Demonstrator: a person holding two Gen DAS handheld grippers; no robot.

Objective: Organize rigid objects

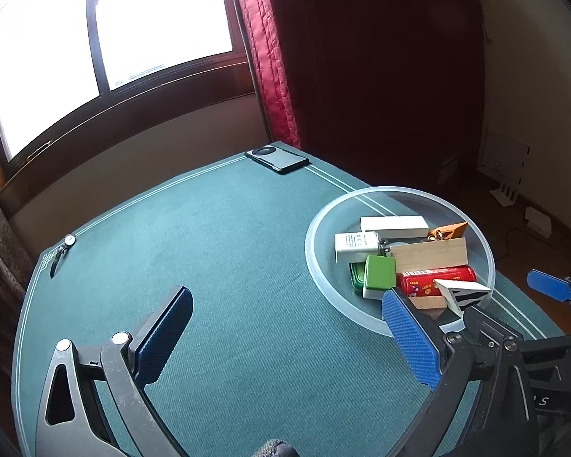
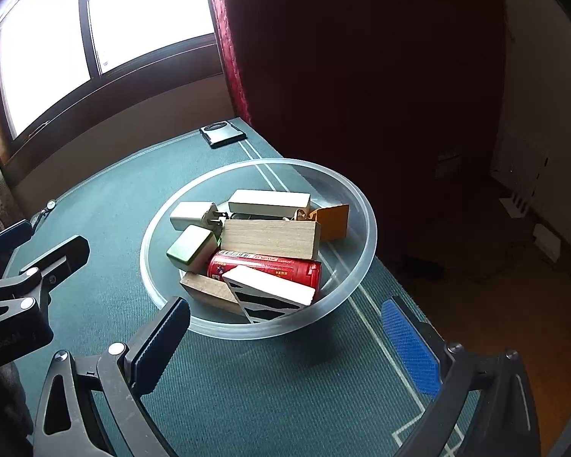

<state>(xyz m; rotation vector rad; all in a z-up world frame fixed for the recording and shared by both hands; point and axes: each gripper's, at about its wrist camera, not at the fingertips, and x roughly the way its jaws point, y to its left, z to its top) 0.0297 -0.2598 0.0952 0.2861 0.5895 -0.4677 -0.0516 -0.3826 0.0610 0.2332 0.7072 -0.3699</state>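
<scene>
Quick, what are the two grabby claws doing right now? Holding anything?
Left gripper: open, holding nothing, over the green table.
Right gripper: open, holding nothing, just in front of the clear bowl.

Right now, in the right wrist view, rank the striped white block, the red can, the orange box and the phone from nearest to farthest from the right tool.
1. Striped white block, bowl's near edge.
2. Red can, just behind it.
3. Orange box, bowl's far right.
4. Phone, table's far edge.
</scene>
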